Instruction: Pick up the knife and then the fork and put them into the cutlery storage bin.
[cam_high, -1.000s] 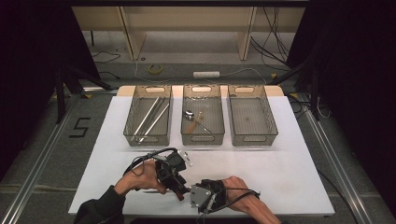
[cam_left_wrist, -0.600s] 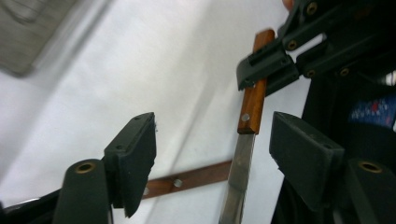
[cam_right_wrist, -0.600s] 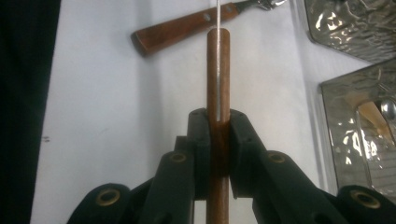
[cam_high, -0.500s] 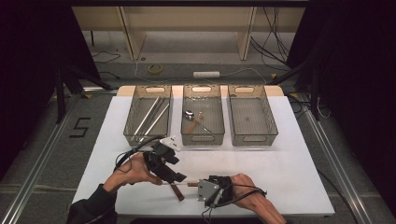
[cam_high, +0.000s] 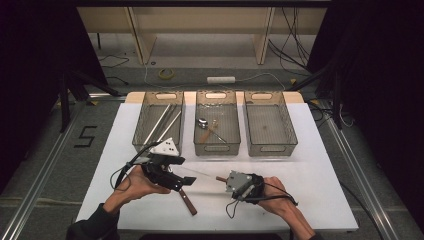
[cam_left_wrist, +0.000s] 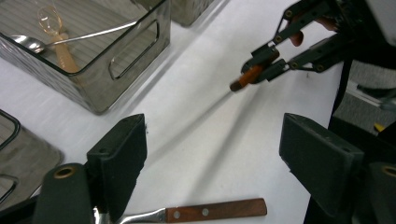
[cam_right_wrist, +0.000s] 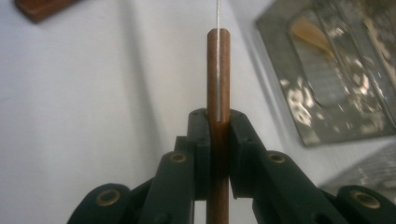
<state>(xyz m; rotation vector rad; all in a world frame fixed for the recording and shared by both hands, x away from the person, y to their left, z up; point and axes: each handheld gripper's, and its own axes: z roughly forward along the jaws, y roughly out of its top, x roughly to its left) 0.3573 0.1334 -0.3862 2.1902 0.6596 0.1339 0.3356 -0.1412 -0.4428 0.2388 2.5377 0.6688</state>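
A slim utensil with a brown wooden handle (cam_right_wrist: 218, 70) stands straight up the middle of the right gripper view, clenched between the two black jaws of the right tool (cam_right_wrist: 218, 122), a thin metal strip running on from its top end toward the upper edge of the frame. In the high view that same handle (cam_high: 220, 178) shows as a short brown stub sticking out leftward from the right tool (cam_high: 231, 181), low and a little right of centre over the white tabletop (cam_high: 320, 165). In the left gripper view it appears in the upper right, pinched in the far tool (cam_left_wrist: 261, 67). A second wooden-handled utensil (cam_high: 187, 200) lies flat on the tabletop at lower centre of the high view, just below the left tool (cam_high: 187, 181); in the left gripper view its riveted handle (cam_left_wrist: 212, 211) rests along the bottom edge. The left tool (cam_left_wrist: 224, 158) is released, its jaws spread wide with nothing between them. Across the upper middle of the high view stand three clear bins: the left bin (cam_high: 144, 131) holds long metal pieces, the middle bin (cam_high: 233, 131) a spoon (cam_high: 202, 122) and a pale utensil, and the right bin (cam_high: 287, 131) stands beside them.
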